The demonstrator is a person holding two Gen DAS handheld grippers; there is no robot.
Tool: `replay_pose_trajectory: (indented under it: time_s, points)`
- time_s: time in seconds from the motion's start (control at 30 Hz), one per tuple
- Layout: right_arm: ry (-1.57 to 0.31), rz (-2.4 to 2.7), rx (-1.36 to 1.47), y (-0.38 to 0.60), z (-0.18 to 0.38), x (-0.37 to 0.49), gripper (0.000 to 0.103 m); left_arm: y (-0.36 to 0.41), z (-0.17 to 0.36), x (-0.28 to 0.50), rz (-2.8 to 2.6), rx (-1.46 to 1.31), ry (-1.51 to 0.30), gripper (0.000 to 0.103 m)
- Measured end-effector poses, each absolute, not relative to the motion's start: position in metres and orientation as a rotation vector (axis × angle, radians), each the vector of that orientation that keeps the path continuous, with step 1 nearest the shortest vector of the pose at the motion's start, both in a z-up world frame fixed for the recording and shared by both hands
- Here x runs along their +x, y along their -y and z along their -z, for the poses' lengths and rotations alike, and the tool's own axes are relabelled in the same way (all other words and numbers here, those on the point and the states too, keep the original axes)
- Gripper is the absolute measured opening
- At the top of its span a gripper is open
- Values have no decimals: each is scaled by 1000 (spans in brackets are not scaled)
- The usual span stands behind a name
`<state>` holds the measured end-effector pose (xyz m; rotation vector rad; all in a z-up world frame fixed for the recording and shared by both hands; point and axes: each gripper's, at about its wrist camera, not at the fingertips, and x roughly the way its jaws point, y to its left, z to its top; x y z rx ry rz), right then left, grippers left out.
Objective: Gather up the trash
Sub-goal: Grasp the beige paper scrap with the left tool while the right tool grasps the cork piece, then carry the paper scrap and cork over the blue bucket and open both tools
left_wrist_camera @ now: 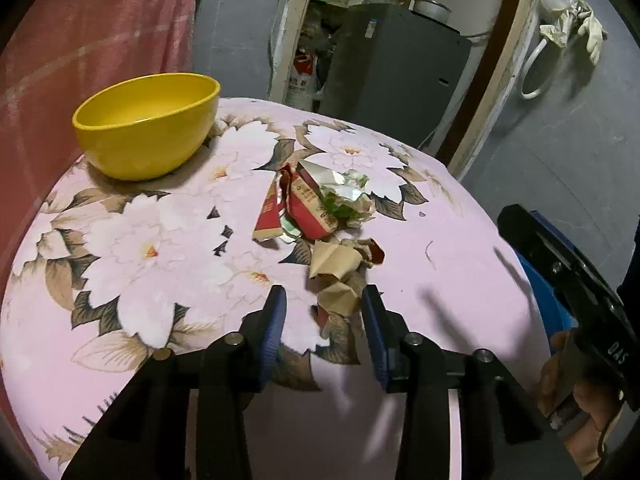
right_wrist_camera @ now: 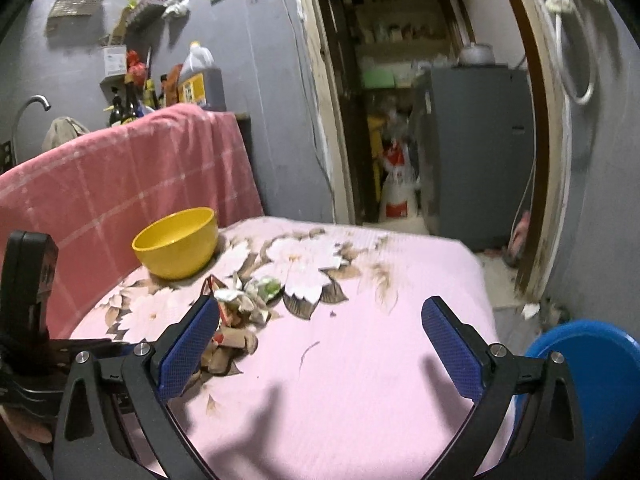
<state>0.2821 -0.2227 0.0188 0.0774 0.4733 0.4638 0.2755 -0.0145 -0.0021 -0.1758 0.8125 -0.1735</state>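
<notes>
Pink floral cloth (left_wrist_camera: pixel 460 280) under a heap of crumpled paper trash.

The trash pile (left_wrist_camera: pixel 320 216), creased brown scraps, torn red card and foil, lies mid-table near a smooth yellow bowl (left_wrist_camera: pixel 148 136). The left gripper (left_wrist_camera: pixel 324 312) stands spread around the nearest brown scrap (left_wrist_camera: pixel 336 300); its right pad looks to touch it. The right gripper (right_wrist_camera: pixel 320 340) gapes wide, empty, beside a blue tub (right_wrist_camera: pixel 592 380).

Premises: lived-in home kitchen.
Oil jug (right_wrist_camera: pixel 200 80), sauce bottles (right_wrist_camera: pixel 128 104) and tap (right_wrist_camera: pixel 34 106) at 10 o'clock; grey fridge (right_wrist_camera: pixel 476 152) through doorway (right_wrist_camera: pixel 400 92) at 12; floral-clothed counter (right_wrist_camera: pixel 360 360) bearing yellow bowl (right_wrist_camera: pixel 176 244).
</notes>
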Motion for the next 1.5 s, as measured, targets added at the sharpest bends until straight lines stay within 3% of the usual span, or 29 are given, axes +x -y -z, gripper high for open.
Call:
replay_pose_trajectory:
  time_s: [0.23,0.53,0.7,0.87,1.07,1.13,1.5]
  points:
    - [-520,-491,78,220,-15,286,102,15,4,282,178,-183,-819,10]
    - [-679,-576,-1,197,-2,301,101,-17,3,273,92,-218,-838,3]
    - [-731,-630,-43,184,4,303,74,-28,-1,266,70,-231,-825,3]
    - [-799,-725,-88,158,11,296,66,-33,-3,259,63,-234,-818,2]
    - [-843,-720,-206,134,18,297,33,-32,-7,256,70,-230,-815,1]
    - [-860,-734,-194,133,20,301,14,-30,-8,255,72,-218,-811,1]
    - [-763,-742,-140,146,11,287,12,-13,-25,245,89,-172,-742,1]
